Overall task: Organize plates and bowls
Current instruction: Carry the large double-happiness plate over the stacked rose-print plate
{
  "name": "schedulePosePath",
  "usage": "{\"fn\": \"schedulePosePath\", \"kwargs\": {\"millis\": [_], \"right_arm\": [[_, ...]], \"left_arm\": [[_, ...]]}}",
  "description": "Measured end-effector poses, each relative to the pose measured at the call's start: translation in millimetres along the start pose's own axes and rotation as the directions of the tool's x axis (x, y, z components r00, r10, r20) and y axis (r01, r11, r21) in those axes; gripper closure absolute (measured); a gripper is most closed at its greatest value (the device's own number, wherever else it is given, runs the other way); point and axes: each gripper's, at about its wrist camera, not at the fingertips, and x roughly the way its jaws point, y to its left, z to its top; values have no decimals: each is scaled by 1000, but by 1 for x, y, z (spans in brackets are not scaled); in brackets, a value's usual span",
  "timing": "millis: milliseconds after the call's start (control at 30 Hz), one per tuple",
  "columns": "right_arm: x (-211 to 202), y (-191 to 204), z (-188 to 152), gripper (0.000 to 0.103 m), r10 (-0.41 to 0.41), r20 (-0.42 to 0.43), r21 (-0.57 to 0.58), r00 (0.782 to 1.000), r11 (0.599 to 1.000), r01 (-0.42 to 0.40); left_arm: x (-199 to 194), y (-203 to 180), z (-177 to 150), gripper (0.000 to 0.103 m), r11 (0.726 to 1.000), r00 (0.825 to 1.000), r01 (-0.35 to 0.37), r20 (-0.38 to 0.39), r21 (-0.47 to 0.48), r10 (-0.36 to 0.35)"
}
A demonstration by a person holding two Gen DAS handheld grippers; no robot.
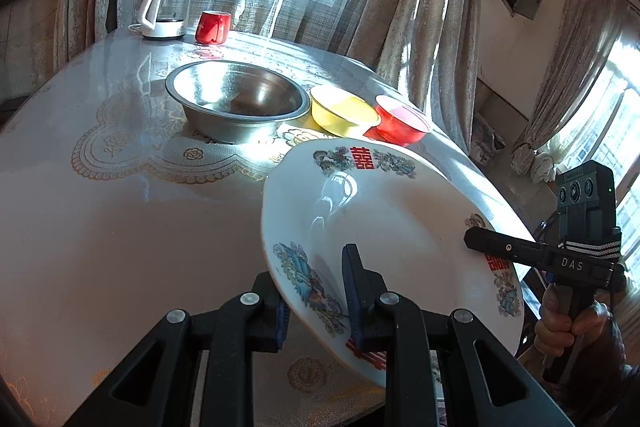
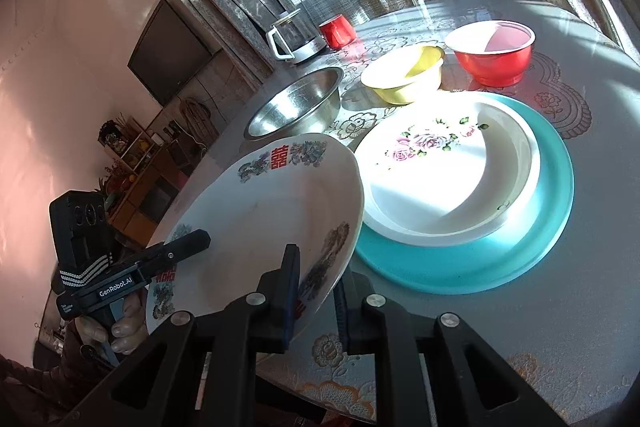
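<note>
A white plate (image 1: 400, 219) (image 2: 264, 211) with bird motifs and red characters hangs tilted above the table, carried by both grippers. My left gripper (image 1: 316, 275) (image 2: 196, 241) is shut on its near-left rim, one pad above and one below. My right gripper (image 2: 316, 267) (image 1: 472, 237) is shut on the opposite rim. To the right lies a white floral plate (image 2: 448, 167) stacked on a teal plate (image 2: 552, 211). Behind stand a steel bowl (image 1: 236, 99) (image 2: 296, 103), a yellow bowl (image 1: 342, 111) (image 2: 404, 75) and a red bowl (image 1: 402, 121) (image 2: 492, 53).
A glass kettle (image 1: 166, 9) (image 2: 294, 35) and a red mug (image 1: 213, 27) (image 2: 338, 31) stand at the far edge of the round table (image 1: 120, 207), by the curtained window. A hand (image 1: 568, 323) grips the right tool beyond the table's right edge.
</note>
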Motion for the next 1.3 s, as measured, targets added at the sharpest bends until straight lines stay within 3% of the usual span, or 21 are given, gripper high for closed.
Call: {"fn": "schedulePosePath", "kwargs": {"millis": [900, 1167, 1300], "right_arm": [[-38, -52, 22, 87, -166, 92, 150, 982, 977, 151], [-30, -67, 33, 87, -232, 99, 174, 968, 961, 213], [-25, -72, 38, 87, -295, 98, 161, 951, 947, 277]], "left_arm": [[73, -52, 51, 79, 996, 994, 70, -85, 61, -65], [99, -57, 60, 79, 996, 992, 63, -109, 56, -57], [112, -59, 64, 78, 997, 992, 61, -117, 54, -54]]}}
